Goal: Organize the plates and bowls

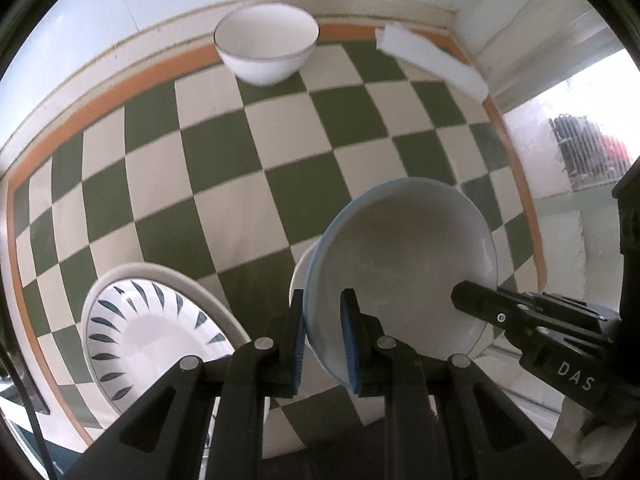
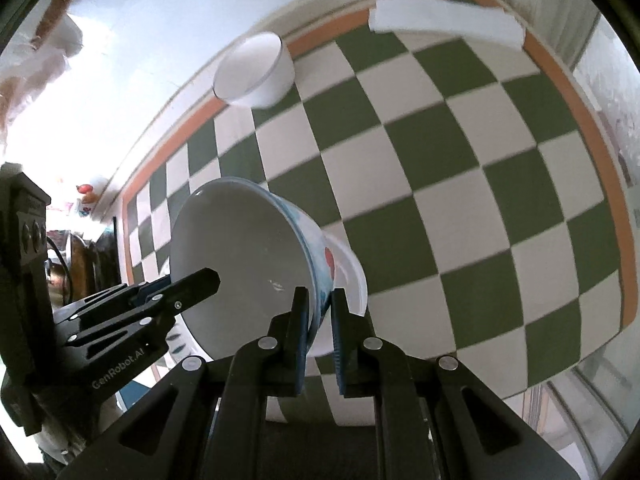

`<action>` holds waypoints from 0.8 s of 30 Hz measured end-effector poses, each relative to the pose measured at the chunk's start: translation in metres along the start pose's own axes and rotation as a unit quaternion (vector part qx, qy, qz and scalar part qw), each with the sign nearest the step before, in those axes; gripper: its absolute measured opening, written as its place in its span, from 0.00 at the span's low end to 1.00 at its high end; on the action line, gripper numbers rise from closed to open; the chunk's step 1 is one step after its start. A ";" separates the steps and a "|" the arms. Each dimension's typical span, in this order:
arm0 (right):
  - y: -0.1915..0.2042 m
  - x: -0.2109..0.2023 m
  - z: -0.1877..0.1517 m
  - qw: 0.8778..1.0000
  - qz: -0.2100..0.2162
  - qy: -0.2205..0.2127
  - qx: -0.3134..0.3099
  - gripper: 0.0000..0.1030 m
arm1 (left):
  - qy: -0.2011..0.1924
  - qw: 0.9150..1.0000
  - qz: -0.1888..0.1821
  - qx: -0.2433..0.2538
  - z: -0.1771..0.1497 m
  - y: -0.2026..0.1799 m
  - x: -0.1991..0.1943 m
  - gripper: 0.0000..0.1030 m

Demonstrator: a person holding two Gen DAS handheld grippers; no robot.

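Note:
A blue-rimmed bowl (image 1: 400, 264) is held tilted above the checkered table, over a white dish beneath it (image 2: 352, 276). My left gripper (image 1: 323, 320) is shut on its left rim. My right gripper (image 2: 320, 312) is shut on the opposite rim; its finger shows in the left wrist view (image 1: 480, 304). The bowl (image 2: 240, 260) has a blue and red pattern outside. A white bowl (image 1: 266, 42) stands at the table's far edge, also in the right wrist view (image 2: 252, 72). A plate with dark leaf marks (image 1: 148, 328) lies at the near left.
A white flat block (image 1: 432, 60) lies at the far right corner, also in the right wrist view (image 2: 444, 16). The table (image 1: 224, 168) has a green and cream checkered cloth with an orange border. A wall runs behind it.

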State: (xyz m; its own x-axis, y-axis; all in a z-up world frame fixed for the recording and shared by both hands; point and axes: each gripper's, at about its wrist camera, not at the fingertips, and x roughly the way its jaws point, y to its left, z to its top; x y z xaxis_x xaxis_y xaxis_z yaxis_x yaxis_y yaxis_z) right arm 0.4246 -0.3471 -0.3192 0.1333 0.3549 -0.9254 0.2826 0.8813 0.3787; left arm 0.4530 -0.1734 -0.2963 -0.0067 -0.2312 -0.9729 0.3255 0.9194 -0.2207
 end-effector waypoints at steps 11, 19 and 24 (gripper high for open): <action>-0.009 0.033 -0.005 0.999 -0.013 0.029 0.005 0.12 | 0.028 0.999 0.020 0.004 -0.005 0.002 0.029 0.14; -0.006 0.043 0.000 0.999 -0.024 0.045 -0.002 0.12 | 0.034 0.999 0.030 0.001 -0.006 0.005 0.038 0.14; -0.007 0.048 0.003 0.998 -0.021 0.061 -0.005 0.11 | 0.026 0.999 0.026 -0.002 -0.009 0.007 0.038 0.14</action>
State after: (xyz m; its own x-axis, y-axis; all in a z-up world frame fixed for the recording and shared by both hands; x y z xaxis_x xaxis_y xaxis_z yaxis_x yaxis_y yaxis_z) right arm 0.4323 -0.3372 -0.3665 0.0040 0.3522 -0.9359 0.2754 0.8994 0.3396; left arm 0.4470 -0.1725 -0.3353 -0.0401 -0.1669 -0.9852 0.3234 0.9307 -0.1708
